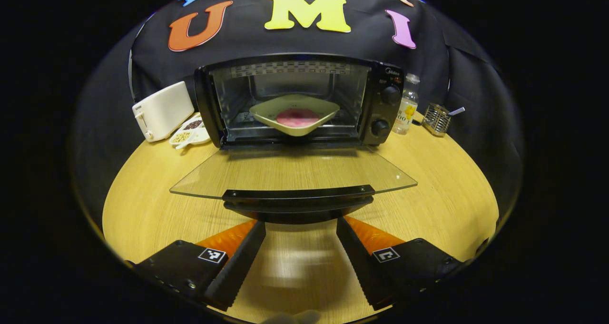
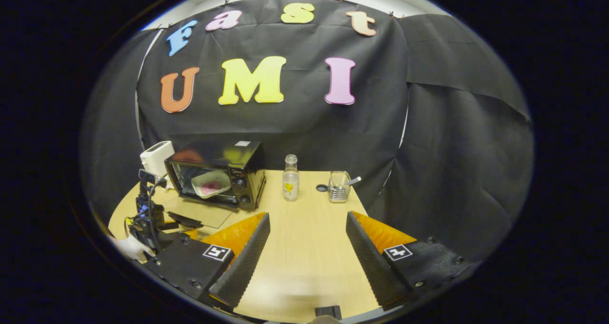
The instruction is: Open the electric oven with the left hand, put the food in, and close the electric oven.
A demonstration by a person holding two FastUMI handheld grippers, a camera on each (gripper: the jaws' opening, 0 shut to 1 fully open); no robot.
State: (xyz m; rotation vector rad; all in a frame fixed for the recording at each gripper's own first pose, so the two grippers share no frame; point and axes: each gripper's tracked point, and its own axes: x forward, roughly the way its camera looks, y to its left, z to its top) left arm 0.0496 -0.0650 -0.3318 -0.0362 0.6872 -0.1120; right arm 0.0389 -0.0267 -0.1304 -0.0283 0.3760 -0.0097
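The black electric oven (image 1: 380,100) stands at the back of the round wooden table (image 1: 437,205), its glass door (image 1: 295,174) folded down flat toward me. Inside, on the rack, rests a pale square plate (image 1: 295,112) holding pink food (image 1: 297,118). My left gripper (image 1: 300,231) is open, its fingertips just short of the door's black handle (image 1: 299,196), touching nothing. In the right gripper view the oven (image 2: 216,174) is far left with the plate (image 2: 211,183) in it. My right gripper (image 2: 308,219) hovers open over bare table. The left gripper (image 2: 157,219) and a gloved hand appear at lower left.
A white toaster (image 1: 163,110) and a divided dish of beans (image 1: 190,131) sit left of the oven. To its right stand a clear bottle (image 1: 407,104) and a wire basket with a utensil (image 1: 437,118). The same bottle (image 2: 290,179) and basket (image 2: 339,187) show ahead of the right gripper.
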